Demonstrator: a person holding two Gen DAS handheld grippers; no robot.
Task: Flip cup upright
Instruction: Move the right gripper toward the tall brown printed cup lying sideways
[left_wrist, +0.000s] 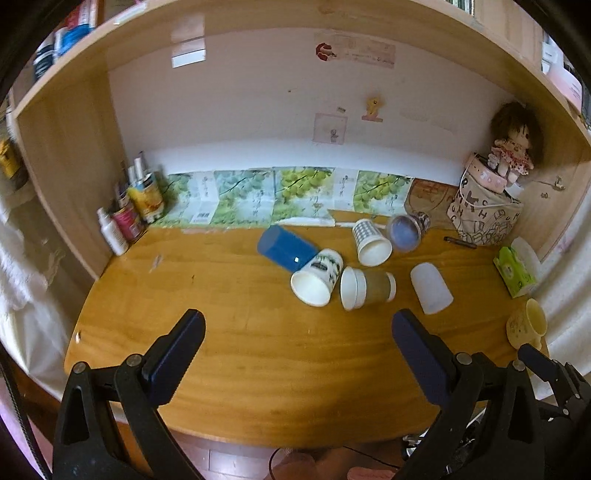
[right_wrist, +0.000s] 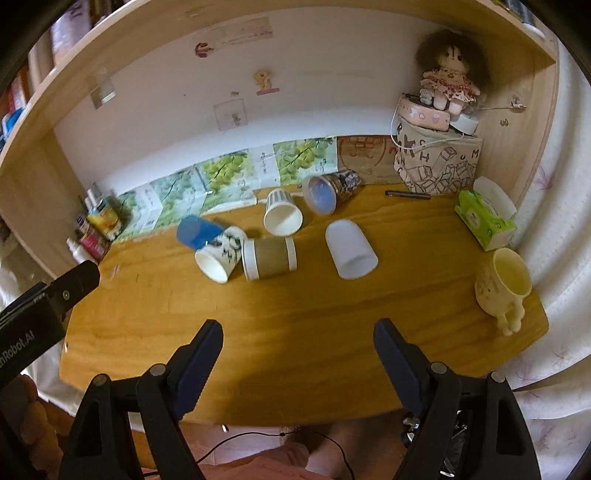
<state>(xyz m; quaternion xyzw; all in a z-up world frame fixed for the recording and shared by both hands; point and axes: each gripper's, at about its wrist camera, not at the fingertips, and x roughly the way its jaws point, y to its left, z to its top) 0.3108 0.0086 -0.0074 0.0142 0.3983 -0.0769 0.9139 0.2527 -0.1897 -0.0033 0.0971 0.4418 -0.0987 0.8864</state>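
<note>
Several cups lie on their sides in the middle of the wooden desk (left_wrist: 258, 354): a blue cup (left_wrist: 286, 246) (right_wrist: 197, 232), a white printed paper cup (left_wrist: 317, 277) (right_wrist: 221, 254), a brown-sleeved paper cup (left_wrist: 369, 288) (right_wrist: 269, 257), a checked paper cup (left_wrist: 370, 242) (right_wrist: 282, 214), a dark patterned cup (left_wrist: 408, 229) (right_wrist: 330, 190) and a frosted white cup (left_wrist: 430, 288) (right_wrist: 351, 248). A cream mug (right_wrist: 502, 282) (left_wrist: 526, 326) stands upright at the right edge. My left gripper (left_wrist: 297, 328) is open and empty above the desk front. My right gripper (right_wrist: 297, 336) is open and empty too.
Bottles and cans (left_wrist: 133, 206) stand at the back left. A patterned box (right_wrist: 439, 162) with a doll (right_wrist: 448, 74) on top is at the back right. A green tissue pack (right_wrist: 485, 219) and a pen (right_wrist: 406, 194) lie nearby. Shelf walls close both sides.
</note>
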